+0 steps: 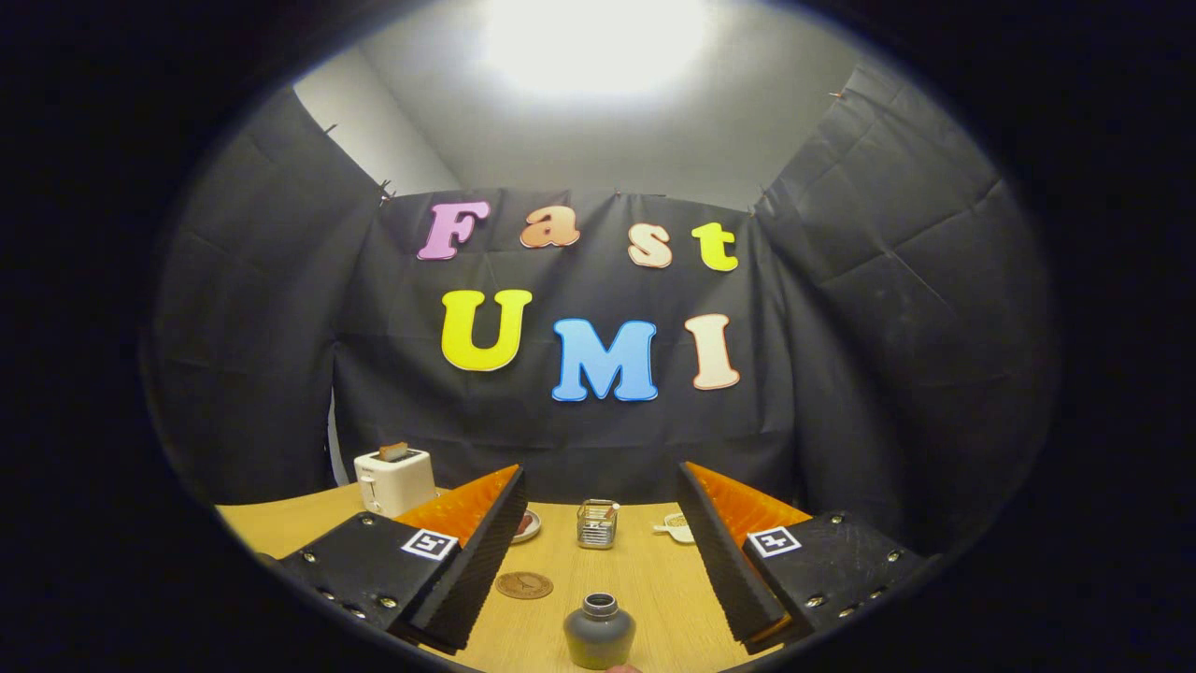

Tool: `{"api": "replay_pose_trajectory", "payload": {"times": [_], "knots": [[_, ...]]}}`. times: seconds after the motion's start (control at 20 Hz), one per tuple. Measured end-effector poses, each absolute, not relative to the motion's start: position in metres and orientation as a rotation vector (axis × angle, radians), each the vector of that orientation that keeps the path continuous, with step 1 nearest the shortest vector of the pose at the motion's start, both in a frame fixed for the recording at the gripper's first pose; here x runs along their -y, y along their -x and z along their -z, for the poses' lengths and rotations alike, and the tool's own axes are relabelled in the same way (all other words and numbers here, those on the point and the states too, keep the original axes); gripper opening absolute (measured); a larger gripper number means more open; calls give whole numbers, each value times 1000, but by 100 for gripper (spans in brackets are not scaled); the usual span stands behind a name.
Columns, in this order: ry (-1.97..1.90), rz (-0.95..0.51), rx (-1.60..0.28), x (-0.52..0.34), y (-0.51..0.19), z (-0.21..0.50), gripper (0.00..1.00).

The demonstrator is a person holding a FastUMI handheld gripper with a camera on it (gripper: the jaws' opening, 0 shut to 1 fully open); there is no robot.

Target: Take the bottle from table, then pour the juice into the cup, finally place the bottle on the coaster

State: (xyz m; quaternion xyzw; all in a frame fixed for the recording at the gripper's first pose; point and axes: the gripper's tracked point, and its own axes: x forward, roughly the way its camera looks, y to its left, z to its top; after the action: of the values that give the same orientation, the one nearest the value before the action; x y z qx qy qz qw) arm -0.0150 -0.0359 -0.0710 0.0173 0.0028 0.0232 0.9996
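Jaws wide open, empty | bottle [598,632] upright between them, neck up | coaster [524,585] beyond-left

Booth of black cloth around a wooden desk

A black cloth wall [598,439] hung creased behind the light wooden desk [280,523], with further cloth panels angling in on both sides. Above the cloth a plain pale wall [598,150] rose to a bright overhead light [593,37] that glared and washed out the top.
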Motion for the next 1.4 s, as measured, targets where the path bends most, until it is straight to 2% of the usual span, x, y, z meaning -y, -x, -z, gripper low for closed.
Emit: {"api": "replay_pose_trajectory", "payload": {"times": [0.95,1.4], "knots": [[-31,-131,-287,30,6,234,97],[-50,-142,-387,29,16,279,98]]}}
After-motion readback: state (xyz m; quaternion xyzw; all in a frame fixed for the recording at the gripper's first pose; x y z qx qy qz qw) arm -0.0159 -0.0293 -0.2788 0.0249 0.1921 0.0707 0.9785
